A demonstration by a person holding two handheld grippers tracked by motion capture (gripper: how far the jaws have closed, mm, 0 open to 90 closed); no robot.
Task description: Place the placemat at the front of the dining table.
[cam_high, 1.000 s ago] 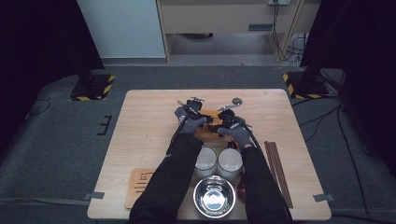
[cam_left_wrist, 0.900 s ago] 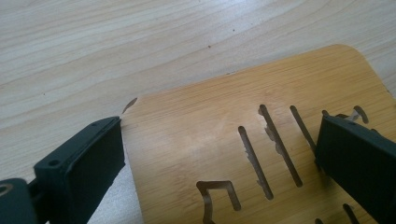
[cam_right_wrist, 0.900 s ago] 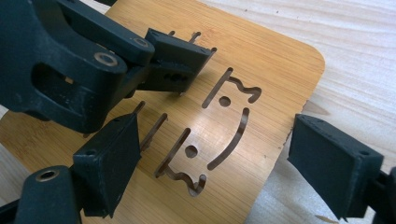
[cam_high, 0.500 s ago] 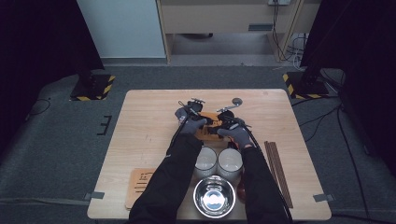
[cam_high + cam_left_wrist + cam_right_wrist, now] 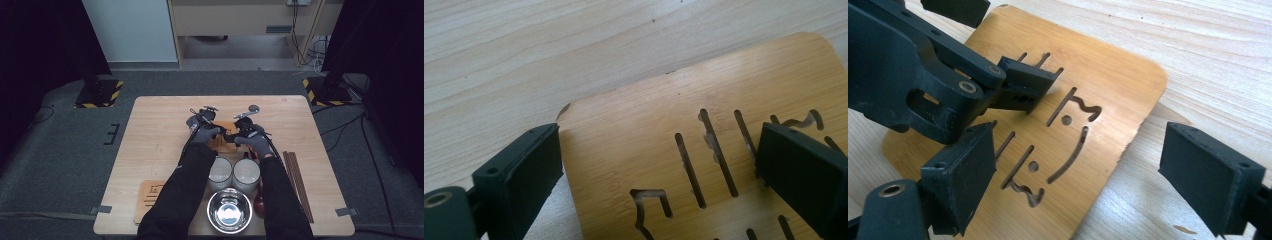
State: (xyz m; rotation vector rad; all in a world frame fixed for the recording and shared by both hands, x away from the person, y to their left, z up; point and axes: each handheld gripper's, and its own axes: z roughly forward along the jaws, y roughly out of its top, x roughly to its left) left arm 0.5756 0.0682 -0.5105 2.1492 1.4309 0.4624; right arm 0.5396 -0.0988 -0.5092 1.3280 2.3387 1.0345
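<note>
A pale wooden bench stands on dark grey carpet, black curtains at both sides. Near its centre, toward twelve o'clock from the two white cups, lies a bamboo coaster cut through with slots. Both claws work over it. The left claw is spread, one jaw at the coaster's edge, the other over its slotted face. The right claw is also spread, straddling the far edge without pinching. The coaster looks thin, stiff, light and rather slick, lying flat; it is best taken by an edge, one jaw slipped under a corner.
</note>
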